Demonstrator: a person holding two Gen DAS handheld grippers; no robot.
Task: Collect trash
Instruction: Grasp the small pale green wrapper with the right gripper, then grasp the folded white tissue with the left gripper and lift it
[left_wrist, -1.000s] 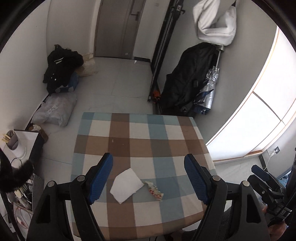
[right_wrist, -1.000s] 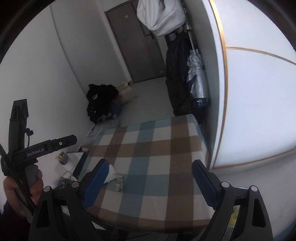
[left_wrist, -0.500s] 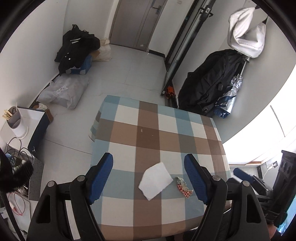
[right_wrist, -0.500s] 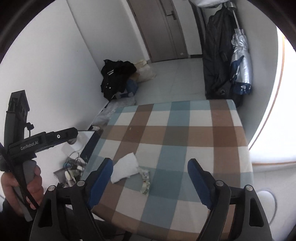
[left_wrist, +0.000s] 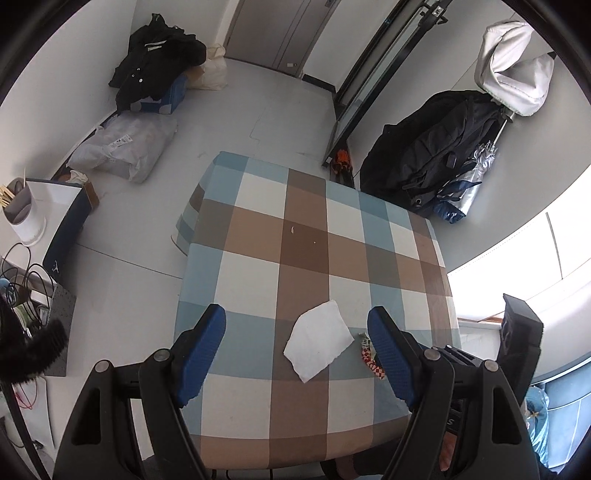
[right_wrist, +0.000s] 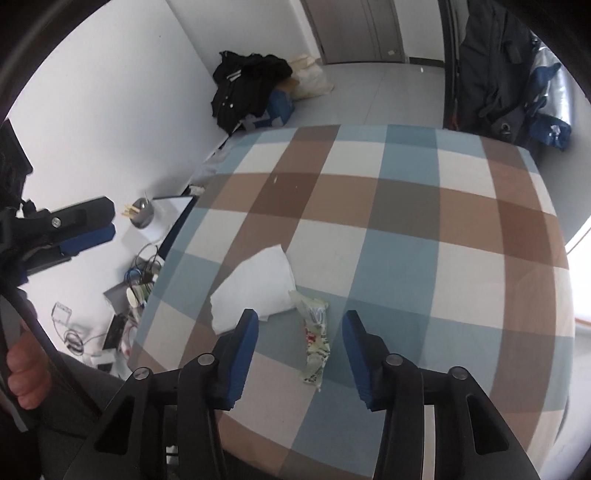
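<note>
We hover over the checked table (right_wrist: 424, 229), where two bits of trash lie near the front edge: a white napkin (right_wrist: 255, 291) and, just beside it on the right, a crumpled snack wrapper (right_wrist: 316, 332). Our right gripper (right_wrist: 299, 332) straddles the wrapper; its jaws are closing, the wrapper lies between them, and the pads do not yet press on it. Our left gripper (left_wrist: 295, 354) hangs spread wide above the napkin, holding nothing.

We judge both pieces light, thin and limp. The wrapper looks slick and crinkly, so it may slide; pinching across its narrow middle seems surest. The napkin lies flat, so its raised, folded edge is probably the easiest place to catch.

In the right wrist view the wrapper's long axis runs towards and away from us, roughly along the fingers.
</note>
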